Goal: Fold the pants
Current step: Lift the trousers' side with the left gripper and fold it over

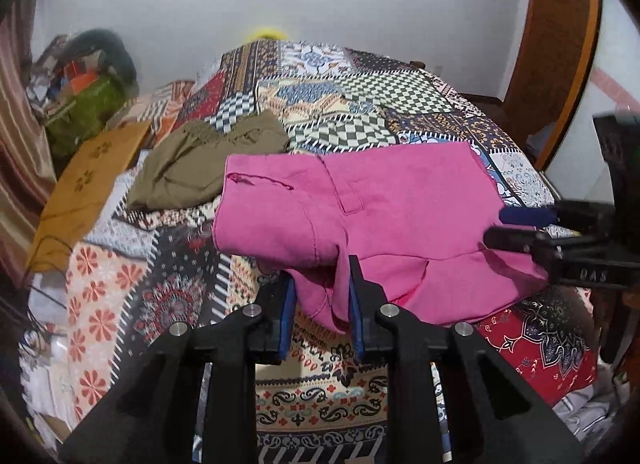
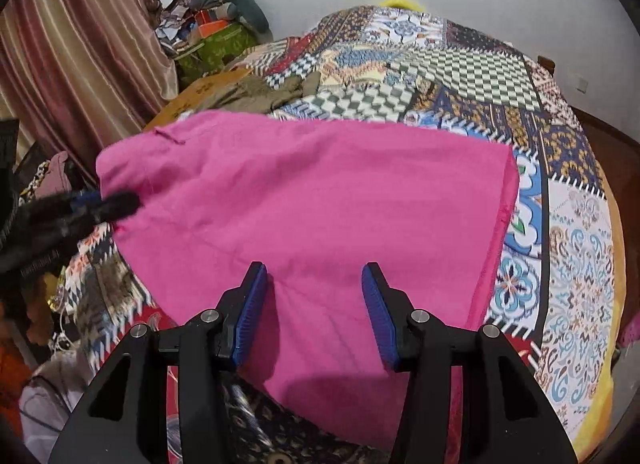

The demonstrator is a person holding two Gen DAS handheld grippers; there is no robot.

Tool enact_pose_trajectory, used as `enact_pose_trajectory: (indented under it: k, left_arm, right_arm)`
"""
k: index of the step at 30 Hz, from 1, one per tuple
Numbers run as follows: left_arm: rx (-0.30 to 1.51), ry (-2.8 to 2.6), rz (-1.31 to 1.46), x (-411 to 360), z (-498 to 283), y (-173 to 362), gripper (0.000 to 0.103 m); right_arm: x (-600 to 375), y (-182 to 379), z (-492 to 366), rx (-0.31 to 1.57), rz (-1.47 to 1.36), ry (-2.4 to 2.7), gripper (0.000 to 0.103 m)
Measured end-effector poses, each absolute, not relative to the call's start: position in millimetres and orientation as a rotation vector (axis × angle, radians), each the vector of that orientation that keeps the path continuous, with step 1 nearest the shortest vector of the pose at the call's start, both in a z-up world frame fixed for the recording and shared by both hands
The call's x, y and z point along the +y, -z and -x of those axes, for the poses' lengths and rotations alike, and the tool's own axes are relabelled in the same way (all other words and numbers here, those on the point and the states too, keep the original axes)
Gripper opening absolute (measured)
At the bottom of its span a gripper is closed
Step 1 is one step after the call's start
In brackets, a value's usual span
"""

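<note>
Black arms with blue pads filled the bottom of both wrist views. From the left camera, the left hand-held gripper point(image 1: 322, 284) was clenched on a hanging fold of the pink pants point(image 1: 400, 216), with the cloth bunched between its two pads. The rest of the pants was spread over the patchwork bedspread point(image 1: 352, 104) of the bed, partly folded, with a pocket slit and a belt loop facing up. From the right camera, the right hand-held gripper point(image 2: 315, 284) stood released above the pink cloth, its pads well apart and pressing on nothing; the fabric passed under them and lay flat between them. In the left view this same gripper appeared at the right edge, near the corner of the pants. In the right view the left gripper was a blurred dark shape at the left edge of the cloth. Behind the pink pants, an olive-brown garment point(image 1: 208, 156) lay crumpled on the bedspread, just beside a yellow-brown cloth point(image 1: 84, 184). A striped curtain point(image 2: 80, 44) hung at the left.
</note>
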State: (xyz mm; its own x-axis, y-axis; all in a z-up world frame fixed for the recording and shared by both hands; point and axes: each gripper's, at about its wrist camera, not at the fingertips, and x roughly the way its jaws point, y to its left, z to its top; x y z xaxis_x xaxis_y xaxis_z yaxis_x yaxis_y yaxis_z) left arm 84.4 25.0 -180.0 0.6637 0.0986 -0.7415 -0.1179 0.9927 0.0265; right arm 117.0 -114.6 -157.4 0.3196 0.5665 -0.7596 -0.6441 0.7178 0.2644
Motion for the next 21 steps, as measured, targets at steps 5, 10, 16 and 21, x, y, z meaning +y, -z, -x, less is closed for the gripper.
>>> enact_pose_trajectory:
  k: [5,10,16,21]
  left_arm:
    - [0.799,-0.095,0.027,26.1,-86.9,170.2,0.023]
    - [0.781,-0.076,0.010,22.0,-88.0,165.3,0.022]
    - [0.744,-0.054,-0.084,1.5,-91.2,158.1,0.022]
    - [0.699,0.009,-0.136,-22.5,-94.7,147.6,0.021]
  right_arm:
    - [-92.9,152.8,-119.5,0.946,0.099,-0.803,0.045]
    - [-70.1,161.9,-115.4,0.979,0.162,-0.833,0.045]
    - [-59.8,170.2,-111.8,1.008,0.239,-0.845,0.045]
    - [-63.1,173.4,-112.8,1.028,0.222,-0.868,0.046]
